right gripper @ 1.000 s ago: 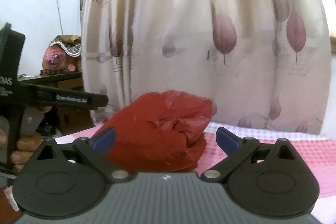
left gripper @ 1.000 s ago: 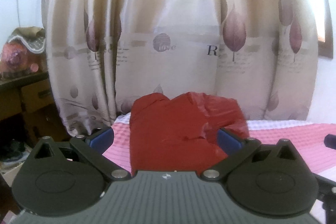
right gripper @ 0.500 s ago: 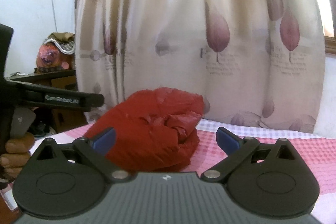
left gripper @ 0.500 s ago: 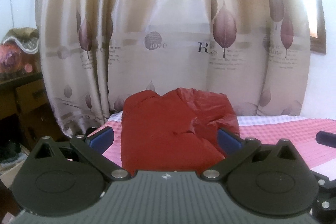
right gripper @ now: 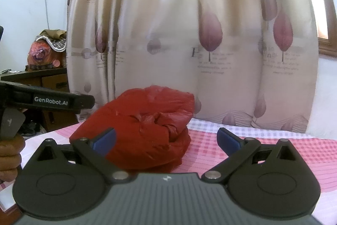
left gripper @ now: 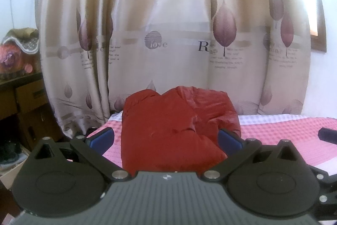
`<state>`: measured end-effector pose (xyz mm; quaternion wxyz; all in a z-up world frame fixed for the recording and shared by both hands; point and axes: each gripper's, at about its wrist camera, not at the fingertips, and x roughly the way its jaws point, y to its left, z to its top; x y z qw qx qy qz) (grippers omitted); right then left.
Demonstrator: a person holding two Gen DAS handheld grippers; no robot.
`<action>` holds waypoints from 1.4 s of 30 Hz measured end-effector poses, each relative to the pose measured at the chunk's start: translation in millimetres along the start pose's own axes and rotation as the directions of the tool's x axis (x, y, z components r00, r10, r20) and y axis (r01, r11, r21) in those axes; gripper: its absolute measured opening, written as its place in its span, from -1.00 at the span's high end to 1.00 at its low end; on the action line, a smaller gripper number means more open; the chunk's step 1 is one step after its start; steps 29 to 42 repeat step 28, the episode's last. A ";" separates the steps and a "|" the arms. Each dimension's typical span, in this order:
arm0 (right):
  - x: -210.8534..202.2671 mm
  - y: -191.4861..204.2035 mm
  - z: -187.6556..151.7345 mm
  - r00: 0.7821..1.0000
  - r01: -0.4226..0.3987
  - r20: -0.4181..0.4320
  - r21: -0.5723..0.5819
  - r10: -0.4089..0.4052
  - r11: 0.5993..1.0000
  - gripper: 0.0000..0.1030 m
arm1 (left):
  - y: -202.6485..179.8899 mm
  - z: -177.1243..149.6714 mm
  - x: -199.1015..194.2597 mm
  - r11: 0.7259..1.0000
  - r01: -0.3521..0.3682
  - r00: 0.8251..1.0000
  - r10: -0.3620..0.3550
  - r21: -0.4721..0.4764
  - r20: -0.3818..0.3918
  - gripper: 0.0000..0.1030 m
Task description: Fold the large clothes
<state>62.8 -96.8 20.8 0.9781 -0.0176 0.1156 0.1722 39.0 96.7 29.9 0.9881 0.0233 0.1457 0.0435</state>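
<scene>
So the glossy red puffy jacket (left gripper: 174, 132) sits folded into a chunky bundle on the bed with the pink-and-white checked cover (left gripper: 280, 130), lower centre of the frame, right up near the cream satin curtain with purple leaf prints (left gripper: 181, 31). The fabric looks slick and slightly crinkly, like nylon shell over padding. From the left wrist view the top of the bundle reads as a fairly smooth, flat panel with a rounded hump at the back.

The left claw (left gripper: 166, 139) is spread wide open, its blue-padded fingertips (left gripper: 102, 137) sitting either side of the jacket, gripping nothing. The right claw (right gripper: 166, 139) is wide open too, empty, with the jacket behind its left finger and the checked cover behind the right one.

What the right wrist view adds: you see the bundle's side, where the layers stack up and bunch into a knotty, wrinkled wad of folds (right gripper: 160, 119). It also catches the other black handheld gripper labelled "GenRobot.AI" (right gripper: 50, 99) at the left edge, with the person's left hand (right gripper: 10, 158) wrapped around the handle.

The left view instead shows a dark wooden cabinet (left gripper: 23, 102) at the left edge with a pinkish floral bundle (left gripper: 14, 56) on top, and a small black tip of something (left gripper: 327, 135) at the right edge, too cropped to tell what.
</scene>
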 end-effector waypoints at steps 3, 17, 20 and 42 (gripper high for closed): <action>0.5 1.9 -0.3 1.000 0.001 -0.006 -0.008 -0.001 1.000 -0.99 | -0.1 -1.9 -0.7 1.000 0.001 1.000 -0.001 -0.007 -0.003 -1.00; 3.9 1.4 -1.9 1.000 -0.012 -0.022 -0.011 0.011 1.000 -0.99 | -1.7 -5.3 -0.7 0.999 0.030 1.000 -0.030 -0.024 -0.008 -1.00; 4.7 2.0 -3.0 1.000 -0.012 -0.025 -0.017 0.012 1.000 -0.99 | 1.2 -6.3 -1.5 0.997 0.041 0.999 -0.041 -0.058 0.012 -1.00; 3.9 3.5 -2.4 1.000 -0.011 -0.016 -0.029 0.010 1.000 -0.99 | -0.8 -4.4 0.0 0.999 0.018 1.000 -0.018 -0.040 0.003 -1.00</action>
